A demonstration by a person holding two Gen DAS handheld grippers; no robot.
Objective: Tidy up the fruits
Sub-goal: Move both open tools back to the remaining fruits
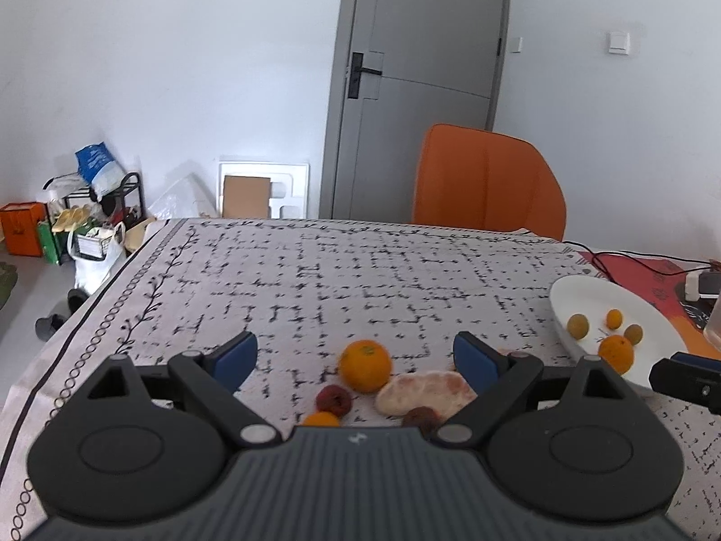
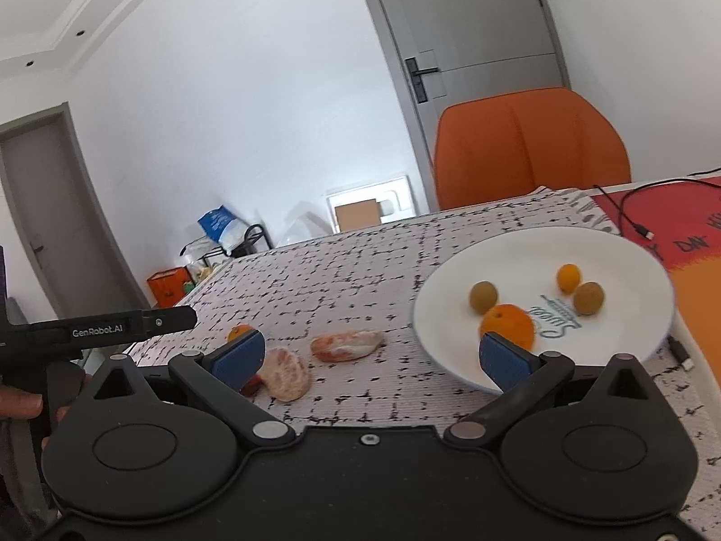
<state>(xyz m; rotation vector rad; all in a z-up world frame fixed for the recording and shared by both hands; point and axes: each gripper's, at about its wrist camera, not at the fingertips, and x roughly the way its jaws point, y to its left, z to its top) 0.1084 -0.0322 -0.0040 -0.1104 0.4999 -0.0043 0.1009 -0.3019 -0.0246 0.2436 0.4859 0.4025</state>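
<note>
My left gripper [image 1: 356, 354] is open and empty above a cluster of fruit on the tablecloth: an orange [image 1: 365, 365], a peeled pinkish segment [image 1: 423, 392], two dark red fruits [image 1: 333, 399] and a small orange fruit [image 1: 321, 419]. My right gripper [image 2: 371, 354] is open and empty, with two peeled segments [image 2: 347, 345] between its fingers. A white plate [image 2: 622, 252] at the right holds an orange [image 2: 507, 322], two olive-coloured fruits [image 2: 483, 296] and a small orange fruit [image 2: 568, 277]. The plate [image 1: 581, 293] also shows in the left wrist view.
An orange chair [image 1: 486, 180] stands behind the table's far edge. A red mat [image 2: 676, 221] with black cables [image 2: 631, 207] lies right of the plate. Bags and boxes [image 1: 85, 225] sit on the floor at the left. The left gripper's body [image 2: 90, 329] shows at the right wrist view's left.
</note>
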